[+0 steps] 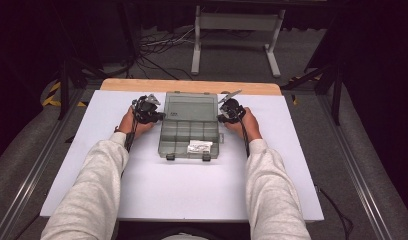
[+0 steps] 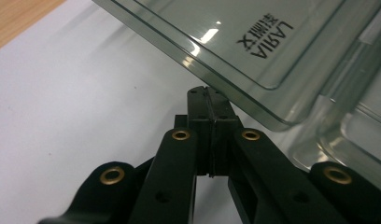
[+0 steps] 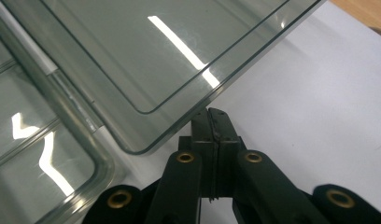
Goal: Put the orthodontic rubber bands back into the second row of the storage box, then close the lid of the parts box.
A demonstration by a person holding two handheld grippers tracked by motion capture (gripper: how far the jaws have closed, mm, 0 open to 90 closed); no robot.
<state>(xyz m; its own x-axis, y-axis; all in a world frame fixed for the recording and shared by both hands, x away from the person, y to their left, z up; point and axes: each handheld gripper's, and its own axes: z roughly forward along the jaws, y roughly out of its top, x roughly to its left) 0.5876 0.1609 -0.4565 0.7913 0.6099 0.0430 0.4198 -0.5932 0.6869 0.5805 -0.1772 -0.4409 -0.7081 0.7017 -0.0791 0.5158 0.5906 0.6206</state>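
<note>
High view: clear compartment box lying open near the middle of the white bench, slightly toward the far edge, lid folded back toward the wooden strip along that far edge, tray part toward the near edge with two dark latches on its front. Small white packet in a front compartment, right of centre. Left tool held in the left hand at the box's left side, level with the hinge line, tip just beside the lid's edge. Right tool held in the right hand at the box's right side, mirrored, tip likewise just beside the lid. Both forearms in pale grey sleeves coming in from the near edge. Left gripper view: jaws pressed together, nothing between them, tip of the left tool right under the rim of the raised smoky lid, printed lettering on the lid reading upside down; whether the tip actually touches the rim cannot be told. Right gripper view: jaws again pressed flat together and empty, tip of the right tool just under the rounded corner of the lid, white bench surface beyond, tray compartments off to the left.
</note>
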